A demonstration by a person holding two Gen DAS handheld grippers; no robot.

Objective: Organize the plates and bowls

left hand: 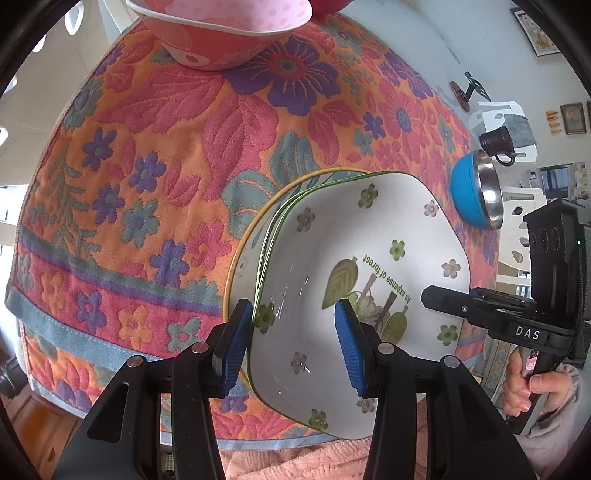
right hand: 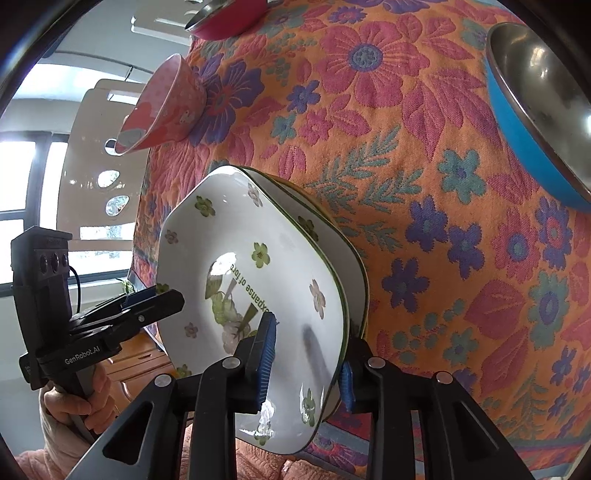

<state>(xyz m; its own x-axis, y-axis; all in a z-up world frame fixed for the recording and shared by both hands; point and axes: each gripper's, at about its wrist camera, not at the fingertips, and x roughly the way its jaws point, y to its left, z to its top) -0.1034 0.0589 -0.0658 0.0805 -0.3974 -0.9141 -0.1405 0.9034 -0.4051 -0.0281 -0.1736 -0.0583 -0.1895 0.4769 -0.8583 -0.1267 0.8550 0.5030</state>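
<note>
A white square dish (left hand: 314, 236) with green flowers and a leaf print tops a stack of plates. A second green-rimmed dish and a yellow-rimmed plate (left hand: 236, 254) lie under it. The stack rests tilted at the near edge of the flowered tablecloth (left hand: 155, 155) and overhangs it. My left gripper (left hand: 293, 332) straddles the stack's left rim, one blue pad outside and one inside the top dish, shut on the stack. My right gripper (right hand: 306, 365) straddles the opposite rim of the dish (right hand: 258, 229), and its inner pad (right hand: 266, 350) stands off the wall. Each gripper shows in the other's view: the right gripper (left hand: 436, 295) and the left gripper (right hand: 162, 293).
A pink dotted bowl (left hand: 218, 29) stands at the far side of the table. A blue bowl (right hand: 535, 110) with a steel inside sits to the right, and a red bowl (right hand: 229, 18) lies beyond. White chairs (right hand: 96, 158) stand past the table's edge. A person's hand (left hand: 524, 384) holds each handle.
</note>
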